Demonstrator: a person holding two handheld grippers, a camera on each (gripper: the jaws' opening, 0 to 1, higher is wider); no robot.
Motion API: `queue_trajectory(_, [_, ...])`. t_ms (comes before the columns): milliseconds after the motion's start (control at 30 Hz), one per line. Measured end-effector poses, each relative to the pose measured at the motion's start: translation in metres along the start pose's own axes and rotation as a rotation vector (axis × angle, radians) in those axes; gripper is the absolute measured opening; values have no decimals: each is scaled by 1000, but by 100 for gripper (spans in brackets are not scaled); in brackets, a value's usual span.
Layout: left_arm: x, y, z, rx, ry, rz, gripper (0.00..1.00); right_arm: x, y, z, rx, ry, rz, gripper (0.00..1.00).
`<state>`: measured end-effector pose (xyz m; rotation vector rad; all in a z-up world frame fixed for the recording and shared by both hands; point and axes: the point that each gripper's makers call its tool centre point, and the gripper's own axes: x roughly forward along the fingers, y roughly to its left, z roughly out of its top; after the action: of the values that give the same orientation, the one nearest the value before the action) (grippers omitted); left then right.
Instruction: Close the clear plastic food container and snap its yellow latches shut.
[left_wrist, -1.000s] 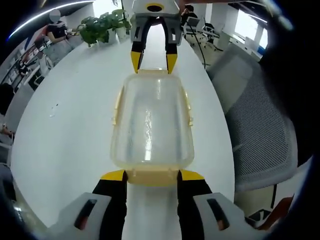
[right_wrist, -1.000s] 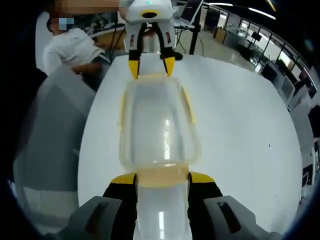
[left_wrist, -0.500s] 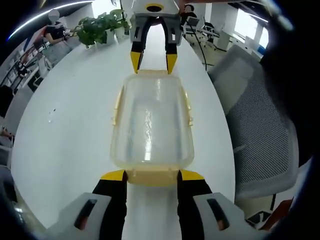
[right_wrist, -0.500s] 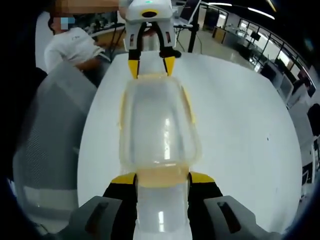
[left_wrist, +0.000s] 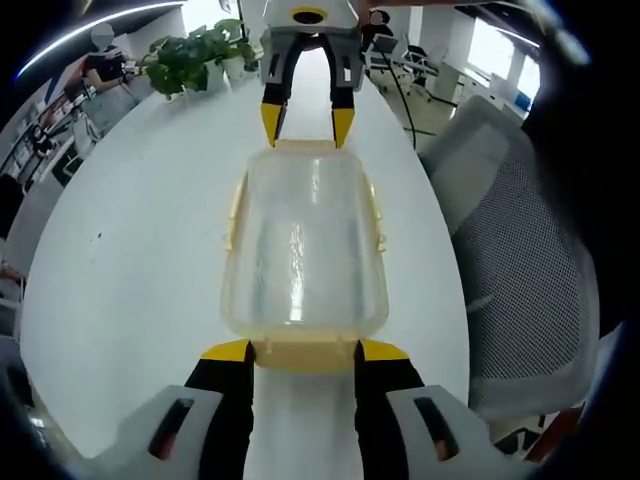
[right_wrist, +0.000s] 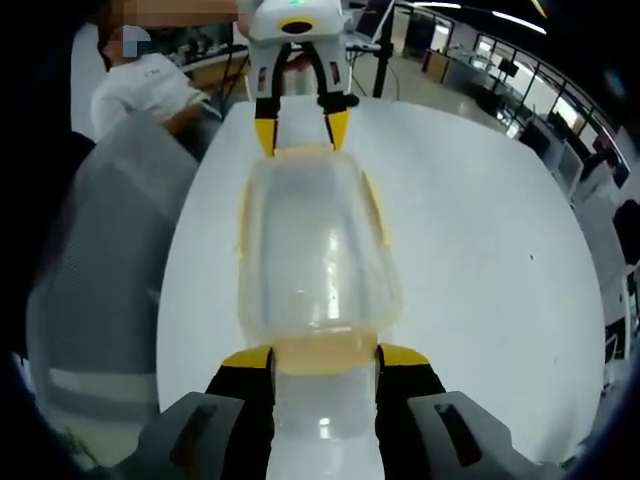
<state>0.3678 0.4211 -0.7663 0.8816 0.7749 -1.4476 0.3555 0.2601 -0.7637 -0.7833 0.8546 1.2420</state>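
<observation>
- While the clear container (left_wrist: 305, 250) lies lengthwise on the white counter (left_wrist: 140, 260) with its lid down, the left gripper (left_wrist: 305, 352) straddles the yellow end latch (left_wrist: 305, 352) nearest it, jaws spread wide to either side and clamping nothing.
- At the opposite end the right gripper (right_wrist: 323, 357) stands the same way, jaws parted around its own end latch (right_wrist: 323, 352); each gripper shows at the far end of the other's view.
- Risk 1: pressing 1 end harder than the other would likely slide the container along the counter, since nothing braces it except the opposing gripper.
- Risk 2: a jaw tip catching a latch off-centre could twist it rather than snap it; whether either end latch is already seated I cannot tell.
- Risk 3: the 2 long-side latches (left_wrist: 377, 215) look unattended, so the lid may lift there.
- Room: the container sits nearer the counter edge beside the grey mesh chair (left_wrist: 520, 260), so a sideways shove that way has little margin; the other side offers broad bare counter, with plants (left_wrist: 190, 55) far off at the distant end.
</observation>
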Motion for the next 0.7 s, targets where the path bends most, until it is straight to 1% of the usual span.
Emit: queue_trajectory(700, [16, 0, 25, 1, 5, -5, 38, -12, -2, -28, 9, 0, -2, 38])
